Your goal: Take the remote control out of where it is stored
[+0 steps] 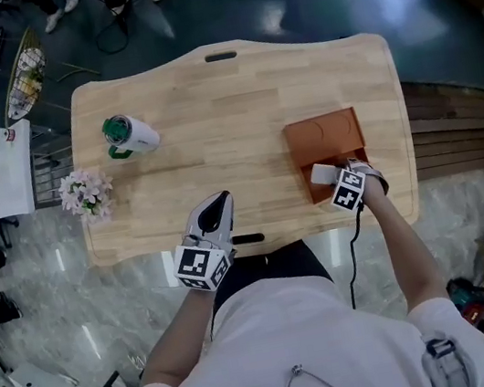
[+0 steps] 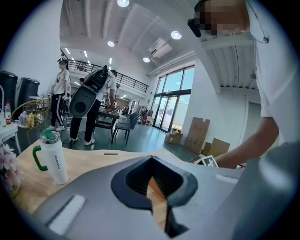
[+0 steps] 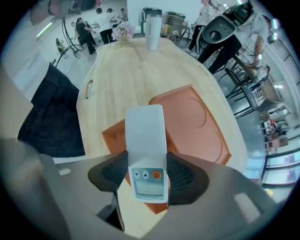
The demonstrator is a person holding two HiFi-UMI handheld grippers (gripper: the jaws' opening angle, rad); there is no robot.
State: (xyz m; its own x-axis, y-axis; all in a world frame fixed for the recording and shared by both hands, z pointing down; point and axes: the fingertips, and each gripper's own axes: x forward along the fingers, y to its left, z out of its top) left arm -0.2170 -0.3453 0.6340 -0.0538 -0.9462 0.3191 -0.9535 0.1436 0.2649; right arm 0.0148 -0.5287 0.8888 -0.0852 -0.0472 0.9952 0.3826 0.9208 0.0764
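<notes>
A white remote control [image 3: 145,136] with two arrow buttons and an orange power button is clamped between the pads of my right gripper [image 3: 147,176], its screen end toward the camera. It hangs over the near left corner of an orange-brown tray [image 3: 197,117]. In the head view the remote control [image 1: 322,173] and right gripper [image 1: 336,176] are at the front edge of the tray [image 1: 329,135], on the right of the wooden table [image 1: 237,114]. My left gripper [image 1: 216,206] rests near the table's front edge, jaws together and holding nothing [image 2: 157,187].
A white tumbler with a green lid [image 1: 128,135] stands at the table's far left, with a small bunch of flowers [image 1: 86,192] by the left edge. A white bag [image 1: 4,169] hangs beside the table. People [image 2: 91,101] stand beyond its far end.
</notes>
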